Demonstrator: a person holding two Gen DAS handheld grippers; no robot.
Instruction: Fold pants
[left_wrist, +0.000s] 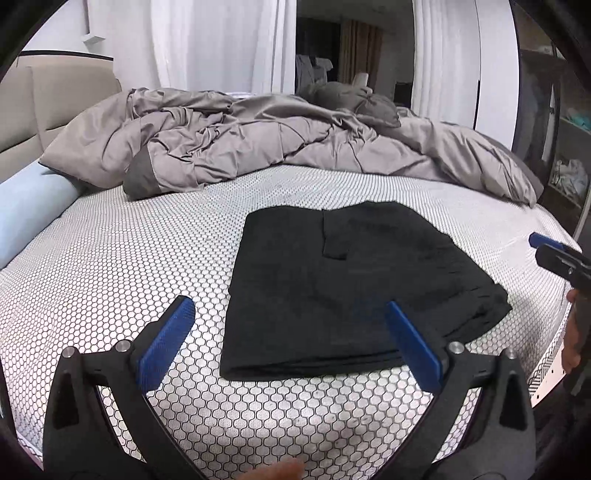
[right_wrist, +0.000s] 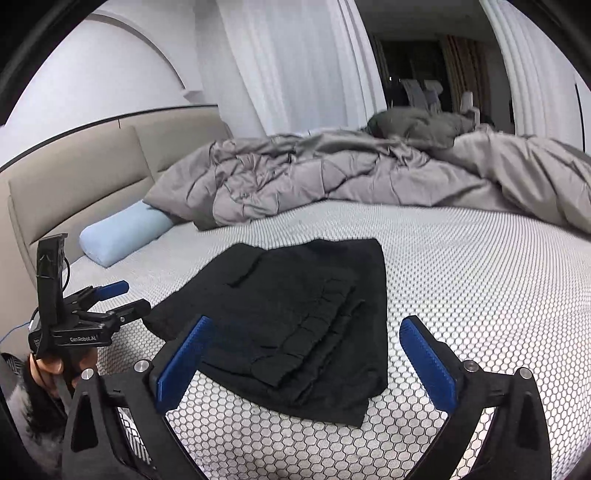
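Black pants (left_wrist: 343, 284) lie folded into a flat rectangle on the honeycomb-patterned mattress (left_wrist: 129, 258). My left gripper (left_wrist: 290, 308) hovers open above the near edge of the pants, its blue pads wide apart with nothing between them. In the right wrist view the same folded pants (right_wrist: 295, 314) lie ahead, and my right gripper (right_wrist: 306, 325) stands open over their near right corner, touching nothing. The left gripper (right_wrist: 122, 295) shows at the left of that view, held by a hand. The right gripper's blue fingertip (left_wrist: 543, 242) pokes in at the right edge of the left wrist view.
A crumpled grey duvet (left_wrist: 258, 140) lies heaped across the far side of the bed. A pale blue bolster (right_wrist: 122, 236) rests against the beige headboard (right_wrist: 74, 184). White curtains (right_wrist: 295, 62) hang behind. The mattress edge (left_wrist: 550, 369) drops off at the right.
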